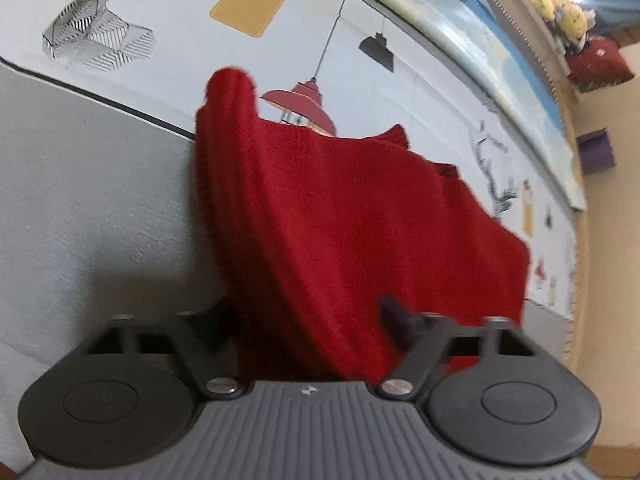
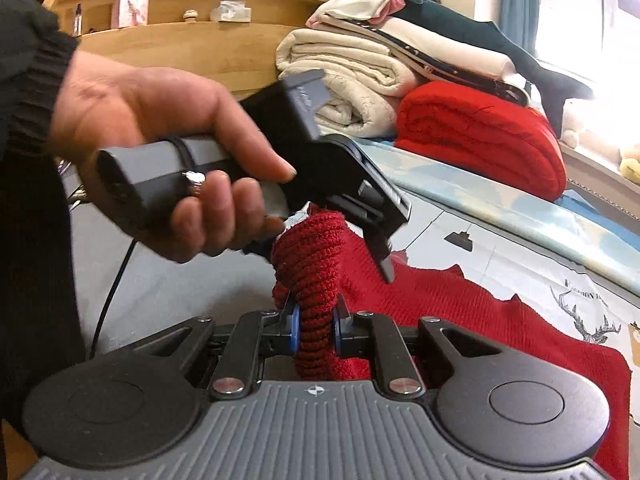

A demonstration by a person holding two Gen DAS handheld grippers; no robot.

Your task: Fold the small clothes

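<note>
Red knitted sweater (image 2: 460,308): lay spread over the printed cover, running from the middle of the right wrist view out to four o'clock; one ribbed end (image 2: 312,280) was lifted clear of the surface.
Right claw (image 2: 316,330): clamped on that ribbed end, the blue pads (image 2: 295,330) pressing the knit from both sides at the centre of its view.
Left claw (image 2: 352,240): seen at twelve o'clock above the right one, pointing down at the raised knit; its fingers stood apart with the red wool between them, and whether the pads pressed on it I could not tell.
Left hand (image 2: 160,152): wrapped round the grey handle at ten o'clock, a black sleeve (image 2: 32,120) behind it.
Printed cover (image 1: 200,40): pale, with deer, lamps and a yellow tag drawn on it, under the sweater.
Folded pile (image 2: 400,60): cream blankets over a folded red knit (image 2: 480,136), at one o'clock, well apart from the sweater.
Wooden shelf (image 2: 180,12): at eleven o'clock behind the hand, carrying small items.
</note>
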